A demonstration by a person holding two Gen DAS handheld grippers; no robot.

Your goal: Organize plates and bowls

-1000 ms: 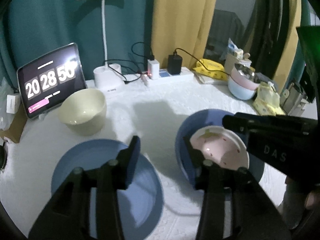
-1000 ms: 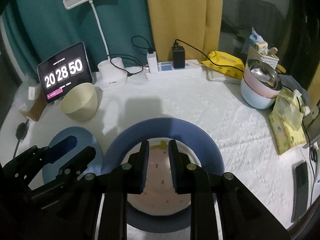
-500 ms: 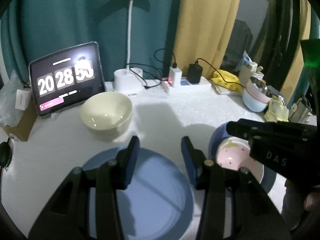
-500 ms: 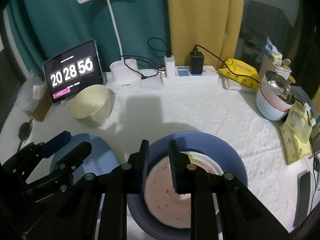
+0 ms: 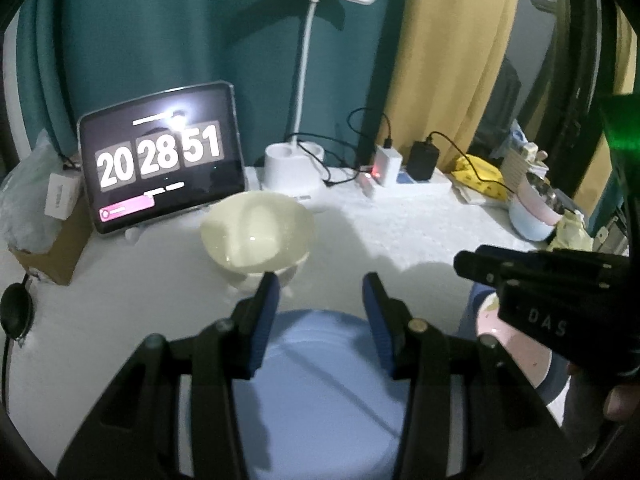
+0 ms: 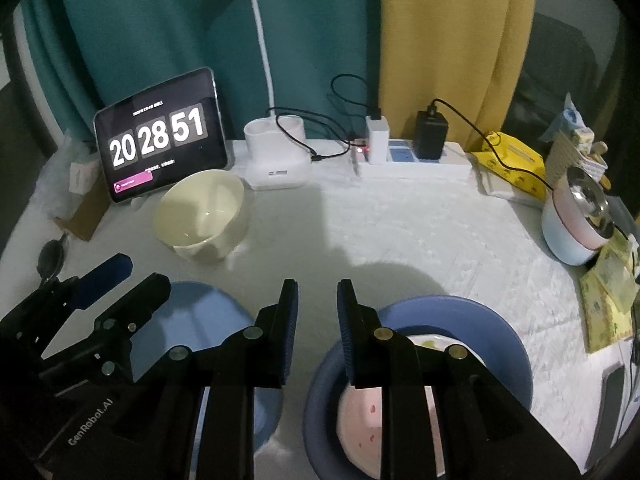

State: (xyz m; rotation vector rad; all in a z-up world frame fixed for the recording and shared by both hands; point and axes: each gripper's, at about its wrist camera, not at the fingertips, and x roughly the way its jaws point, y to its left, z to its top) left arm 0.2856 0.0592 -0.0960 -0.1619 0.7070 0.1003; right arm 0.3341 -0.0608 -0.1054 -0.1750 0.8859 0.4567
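Left wrist view: the left gripper [image 5: 319,294] has its blue-padded fingers [image 5: 267,300] spread, nothing between them, poised over the far rim of a light blue plate [image 5: 320,380]. Just beyond the fingertips stands a cream bowl [image 5: 258,236], apart from the plate's edge. Bare white tablecloth [image 5: 400,232] lies open to the right of the bowl, up to the power strip [image 5: 408,188]. A tablet clock [image 5: 160,158] and a lamp base [image 5: 294,168] bound the back edge. The right gripper's body crosses at right, above a pink bowl [image 5: 516,344].

Right wrist view: the right gripper [image 6: 318,304] has its fingers [image 6: 290,308] parted by a narrow gap, gripping nothing. Its right finger overlaps the near-left rim of a dark blue bowl [image 6: 480,320], which holds the pink bowl [image 6: 360,408]; whether it touches cannot be told. The light blue plate [image 6: 200,312] lies left, just beside the dark blue bowl. Open cloth [image 6: 400,232] spans the middle, and stacked bowls [image 6: 576,224] sit at the right edge.
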